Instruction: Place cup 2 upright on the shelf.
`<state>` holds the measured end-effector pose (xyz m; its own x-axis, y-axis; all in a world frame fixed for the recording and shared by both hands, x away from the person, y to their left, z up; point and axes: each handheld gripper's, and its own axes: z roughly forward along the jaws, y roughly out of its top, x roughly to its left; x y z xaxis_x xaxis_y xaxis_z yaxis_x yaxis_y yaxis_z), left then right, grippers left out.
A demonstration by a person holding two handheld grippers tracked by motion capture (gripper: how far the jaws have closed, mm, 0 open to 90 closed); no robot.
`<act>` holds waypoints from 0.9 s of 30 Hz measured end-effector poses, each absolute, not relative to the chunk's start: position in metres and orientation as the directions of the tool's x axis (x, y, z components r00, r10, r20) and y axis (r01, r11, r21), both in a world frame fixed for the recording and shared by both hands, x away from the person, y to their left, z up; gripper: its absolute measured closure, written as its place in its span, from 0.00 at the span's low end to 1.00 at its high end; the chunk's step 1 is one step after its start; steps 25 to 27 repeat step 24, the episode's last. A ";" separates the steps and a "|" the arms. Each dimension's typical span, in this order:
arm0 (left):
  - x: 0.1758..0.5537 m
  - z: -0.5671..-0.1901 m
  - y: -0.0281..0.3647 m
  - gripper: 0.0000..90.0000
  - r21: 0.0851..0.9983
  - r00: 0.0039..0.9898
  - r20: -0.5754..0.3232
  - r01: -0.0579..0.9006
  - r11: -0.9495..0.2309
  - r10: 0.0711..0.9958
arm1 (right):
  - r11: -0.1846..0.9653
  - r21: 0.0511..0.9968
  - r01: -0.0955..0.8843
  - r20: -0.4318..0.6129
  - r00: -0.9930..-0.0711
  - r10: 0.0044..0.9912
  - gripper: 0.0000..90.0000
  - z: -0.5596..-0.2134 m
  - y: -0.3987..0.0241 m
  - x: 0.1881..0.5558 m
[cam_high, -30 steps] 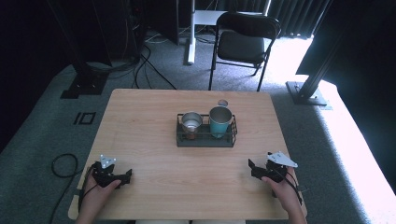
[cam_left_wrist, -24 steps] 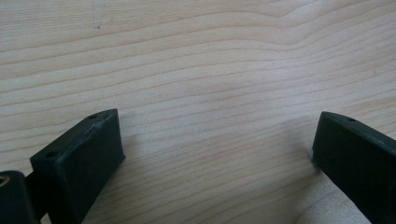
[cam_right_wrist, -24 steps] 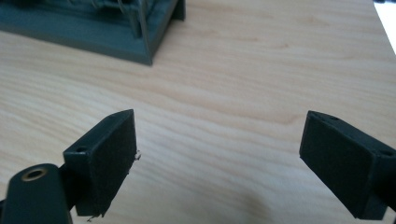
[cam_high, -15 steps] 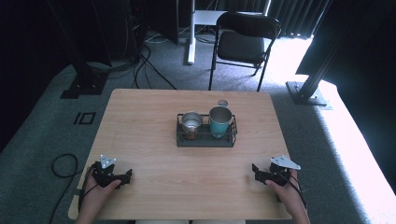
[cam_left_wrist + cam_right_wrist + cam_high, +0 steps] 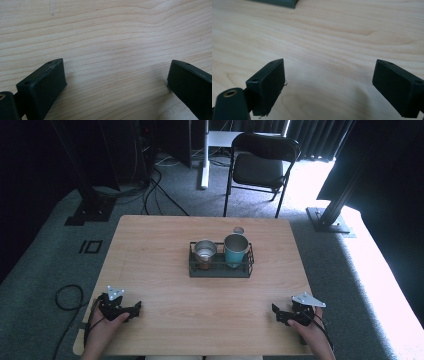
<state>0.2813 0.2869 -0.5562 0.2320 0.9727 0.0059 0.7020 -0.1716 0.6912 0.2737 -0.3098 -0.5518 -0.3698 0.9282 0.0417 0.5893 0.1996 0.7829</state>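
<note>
Lately lower and nearer the table (image 5: 165, 270) edge, right claw (image 5: 278, 313); both claws apart, empty.

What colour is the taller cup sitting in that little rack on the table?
Teal, with a silvery metal rim. The taller cup shows best in the high view, standing in the dark rack.

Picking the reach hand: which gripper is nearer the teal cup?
Right. The right gripper sits near-right of the teal cup; the left gripper rests farther off at the near-left edge.

A teal cup (image 5: 236, 249) and silver cup (image 5: 205, 252) sit in a black rack (image 5: 220, 271) on pale woodgrain table (image 5: 150, 250).
</note>
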 end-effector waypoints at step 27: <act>0.281 -0.556 0.287 0.03 0.691 0.232 0.006 0.702 -0.172 0.973 | 0.321 0.724 0.611 0.005 -0.471 0.882 0.12 -0.559 -0.308 0.266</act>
